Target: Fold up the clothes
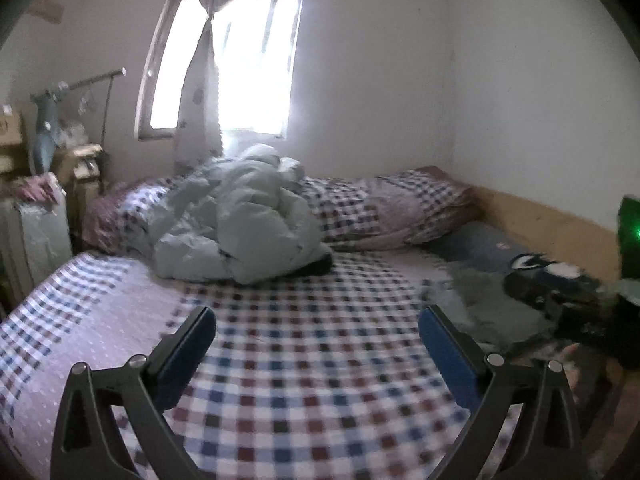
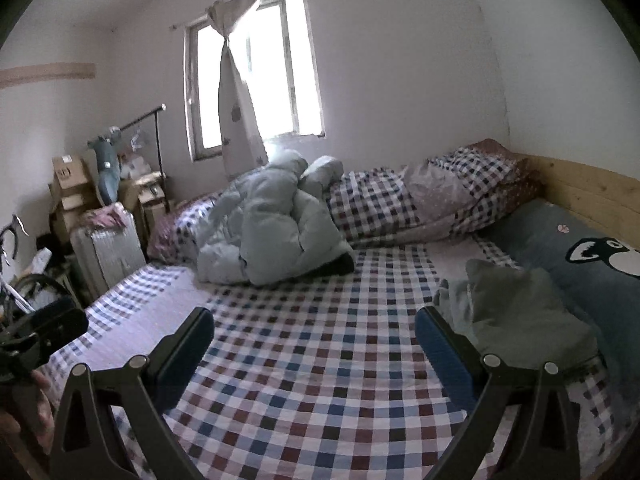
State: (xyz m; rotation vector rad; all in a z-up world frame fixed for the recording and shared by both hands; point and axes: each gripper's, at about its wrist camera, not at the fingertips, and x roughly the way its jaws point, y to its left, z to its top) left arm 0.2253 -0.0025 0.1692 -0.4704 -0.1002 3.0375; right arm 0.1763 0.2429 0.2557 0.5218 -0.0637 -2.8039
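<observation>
From the left wrist, the left gripper (image 1: 317, 324) hangs over the checked bed (image 1: 288, 360) with jaws wide and empty, and from the right wrist, the right gripper (image 2: 314, 326) does too, the puffy coat (image 2: 276, 224) far ahead and gray clothes (image 2: 520, 312) beside it.

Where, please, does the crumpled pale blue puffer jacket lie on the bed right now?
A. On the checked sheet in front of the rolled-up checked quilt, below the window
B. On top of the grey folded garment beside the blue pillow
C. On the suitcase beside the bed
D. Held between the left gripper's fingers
A: the puffer jacket sits heaped on the checked sheet, against the rolled quilt, while both grippers are open and empty.
</observation>
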